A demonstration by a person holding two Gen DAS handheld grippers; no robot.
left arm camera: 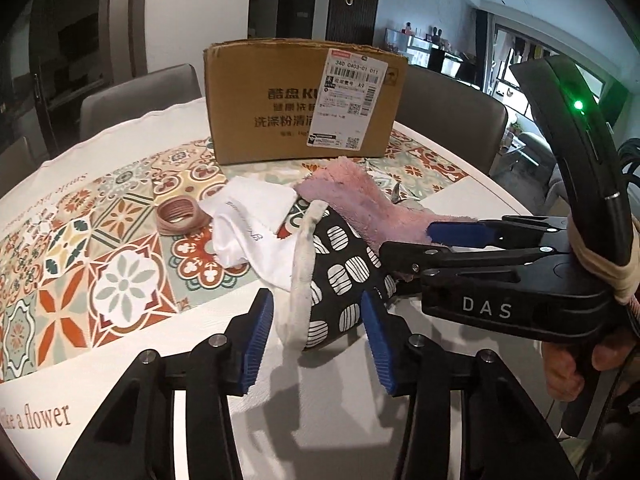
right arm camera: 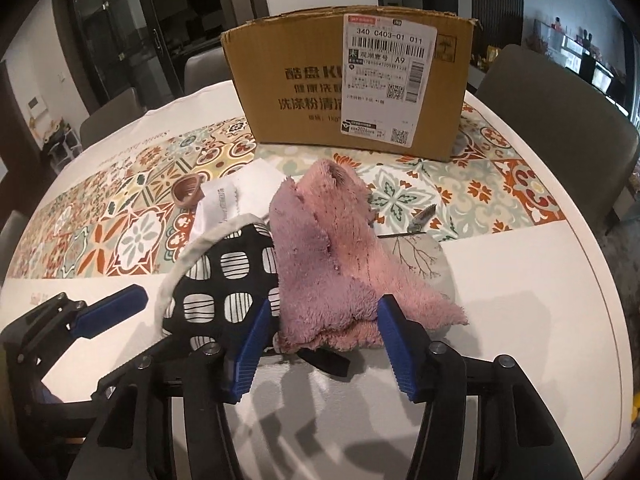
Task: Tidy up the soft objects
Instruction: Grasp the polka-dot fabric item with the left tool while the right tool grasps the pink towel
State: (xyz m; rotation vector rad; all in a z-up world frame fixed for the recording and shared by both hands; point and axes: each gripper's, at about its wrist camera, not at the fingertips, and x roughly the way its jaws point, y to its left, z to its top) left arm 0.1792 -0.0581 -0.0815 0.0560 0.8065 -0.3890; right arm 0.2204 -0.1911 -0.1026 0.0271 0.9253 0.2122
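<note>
A pile of soft things lies on the table in front of a cardboard box (left arm camera: 304, 100) (right arm camera: 352, 80). A fluffy pink towel (right arm camera: 332, 264) (left arm camera: 360, 196) drapes over a black oven mitt with white patches (left arm camera: 344, 276) (right arm camera: 228, 280). A white cloth (left arm camera: 248, 224) (right arm camera: 236, 200) and a roll of pink bands (left arm camera: 178, 214) (right arm camera: 187, 191) lie to the left. My left gripper (left arm camera: 316, 340) is open, its jaws either side of the mitt's near end. My right gripper (right arm camera: 324, 344) is open around the towel's near edge; it also shows in the left wrist view (left arm camera: 424, 244).
A patterned tile runner (left arm camera: 80, 248) covers the round white table (right arm camera: 520, 340). A grey cloth with a branch print (right arm camera: 424, 260) lies under the towel. A small feather-like item (right arm camera: 420, 220) lies to the right. Grey chairs (right arm camera: 560, 120) stand around the table.
</note>
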